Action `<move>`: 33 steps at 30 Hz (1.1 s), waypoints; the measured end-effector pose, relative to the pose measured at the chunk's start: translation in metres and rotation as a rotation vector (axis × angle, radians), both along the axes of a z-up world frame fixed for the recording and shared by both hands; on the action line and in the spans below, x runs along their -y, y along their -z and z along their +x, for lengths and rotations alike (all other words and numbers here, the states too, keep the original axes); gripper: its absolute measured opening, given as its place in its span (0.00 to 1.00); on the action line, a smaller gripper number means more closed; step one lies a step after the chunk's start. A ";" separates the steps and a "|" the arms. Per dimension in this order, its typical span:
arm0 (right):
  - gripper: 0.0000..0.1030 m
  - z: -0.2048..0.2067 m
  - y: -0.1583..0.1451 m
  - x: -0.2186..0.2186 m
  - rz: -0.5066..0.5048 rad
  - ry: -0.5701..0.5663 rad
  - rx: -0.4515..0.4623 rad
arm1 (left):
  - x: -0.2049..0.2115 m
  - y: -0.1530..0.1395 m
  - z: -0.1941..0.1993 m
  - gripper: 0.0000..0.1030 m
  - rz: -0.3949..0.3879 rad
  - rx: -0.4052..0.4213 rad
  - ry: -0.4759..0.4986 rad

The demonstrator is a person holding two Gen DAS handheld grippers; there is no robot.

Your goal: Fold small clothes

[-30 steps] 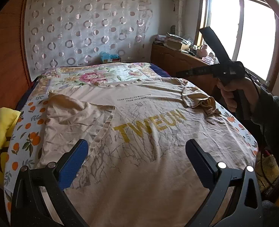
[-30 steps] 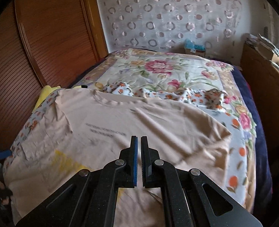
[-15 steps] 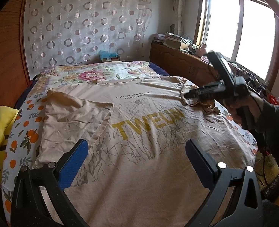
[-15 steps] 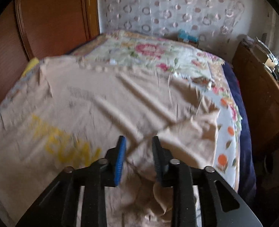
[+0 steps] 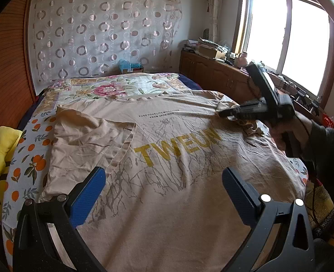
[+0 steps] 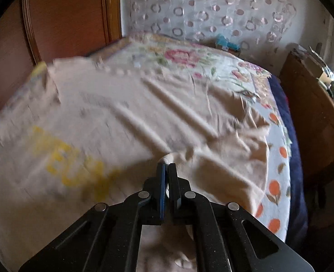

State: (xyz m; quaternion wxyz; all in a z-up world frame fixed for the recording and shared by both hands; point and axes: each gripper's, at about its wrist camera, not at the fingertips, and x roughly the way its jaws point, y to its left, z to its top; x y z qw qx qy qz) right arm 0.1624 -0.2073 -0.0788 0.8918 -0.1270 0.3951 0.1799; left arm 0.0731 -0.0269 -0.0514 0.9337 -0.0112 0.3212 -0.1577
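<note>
A yellow plush toy (image 5: 1, 145) sits at the bed's (image 5: 30, 158) left edge. The beige cotton T-shirt with yellow lettering (image 5: 167, 158) lies spread across the bed, its left sleeve folded inward. The left tool (image 5: 164, 192) hovers released over the near hem. At the right edge, the right tool (image 6: 166, 170) is clenched on a bunched shirt fold.

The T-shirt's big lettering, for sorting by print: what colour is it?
Yellow lettering on the beige T-shirt, clearest in the left wrist view.
</note>
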 end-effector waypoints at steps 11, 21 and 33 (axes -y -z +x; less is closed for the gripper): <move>0.04 0.036 -0.033 -0.035 0.181 0.012 0.017 | -0.004 0.007 0.000 1.00 -0.013 -0.012 -0.005; 0.23 -0.016 -0.034 -0.008 0.045 0.028 0.065 | -0.008 0.006 -0.003 1.00 -0.022 -0.006 -0.018; 0.23 -0.076 0.012 0.009 -0.006 0.038 -0.003 | -0.001 0.010 -0.001 1.00 -0.008 -0.014 -0.003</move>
